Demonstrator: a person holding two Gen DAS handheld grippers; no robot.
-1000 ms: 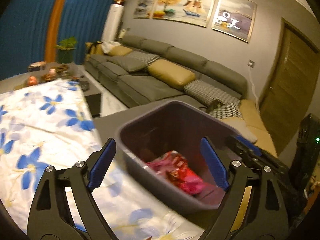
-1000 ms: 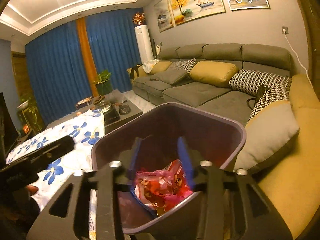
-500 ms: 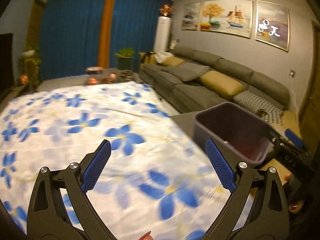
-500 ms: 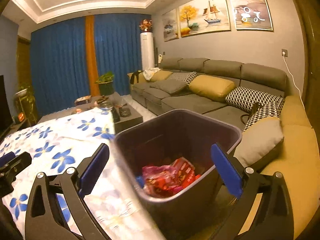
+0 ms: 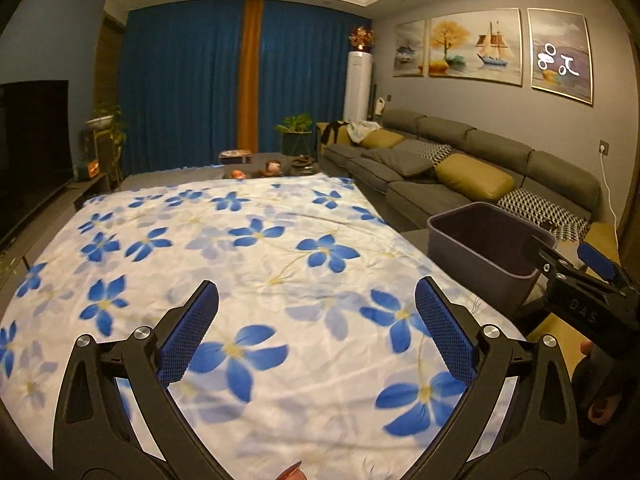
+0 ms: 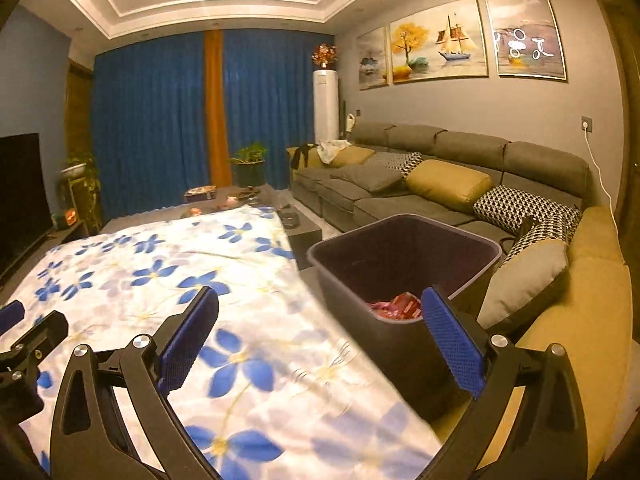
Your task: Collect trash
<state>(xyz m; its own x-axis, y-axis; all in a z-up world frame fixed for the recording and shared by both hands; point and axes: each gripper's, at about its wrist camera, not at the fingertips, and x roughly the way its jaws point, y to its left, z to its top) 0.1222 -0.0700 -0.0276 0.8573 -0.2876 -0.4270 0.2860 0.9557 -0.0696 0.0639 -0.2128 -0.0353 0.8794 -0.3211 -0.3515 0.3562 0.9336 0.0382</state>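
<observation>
Left gripper [image 5: 316,324] jaws opening wide, empty, over the floral cloth [image 5: 248,264]; right gripper [image 6: 320,326] gapes empty, bin [image 6: 404,268] just ahead-right, holding what looks like red wrappers [image 6: 398,307].

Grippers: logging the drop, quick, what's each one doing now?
Left gripper: jaws opening, nothing between them.
Right gripper: open, holding nothing.

A dark grey, open-topped bin [image 6: 404,276] stands upright just off the right edge of the flowered cloth [image 6: 168,280], in front of the sofa. Crumpled red and pink wrappers [image 6: 396,307] lie at its bottom, near the front wall.
</observation>
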